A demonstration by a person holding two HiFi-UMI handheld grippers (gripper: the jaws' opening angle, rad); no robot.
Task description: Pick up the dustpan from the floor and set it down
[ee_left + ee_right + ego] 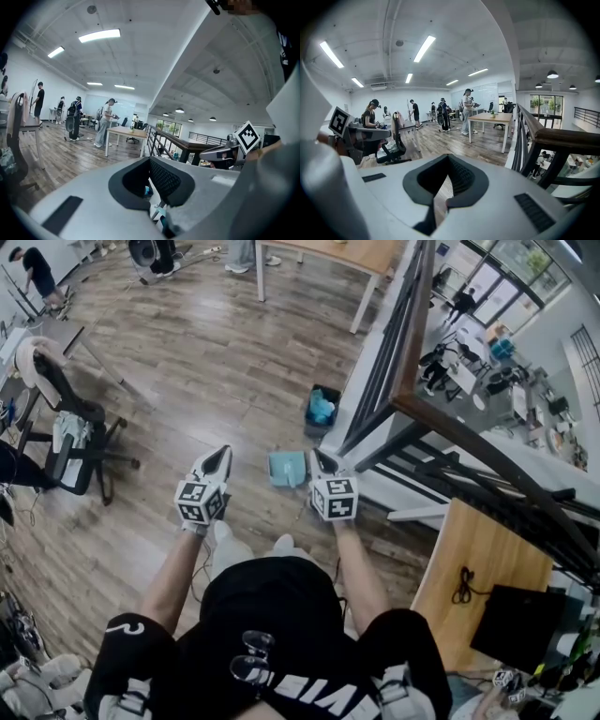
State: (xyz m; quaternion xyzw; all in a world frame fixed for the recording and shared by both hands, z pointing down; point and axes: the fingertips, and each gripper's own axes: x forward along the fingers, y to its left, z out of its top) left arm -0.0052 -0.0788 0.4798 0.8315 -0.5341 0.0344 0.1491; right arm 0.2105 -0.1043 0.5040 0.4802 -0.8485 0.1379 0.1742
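Observation:
The light blue dustpan [287, 468] lies flat on the wooden floor, close to the foot of the black railing [403, 399]. I hold both grippers in the air above the floor, one on each side of it. My left gripper [221, 453] hangs to its left, my right gripper [322, 458] just to its right. Neither touches the dustpan. In the left gripper view the left gripper [151, 207] has its jaws together with nothing between them. The right gripper [436, 206] shows the same in its own view.
A dark bin [322, 410] with blue contents stands on the floor just beyond the dustpan. An office chair [70, 442] is at the left, a wooden table [319, 254] farther off. A wooden desk top [478, 559] with a black cable lies at the right. People stand at the far end.

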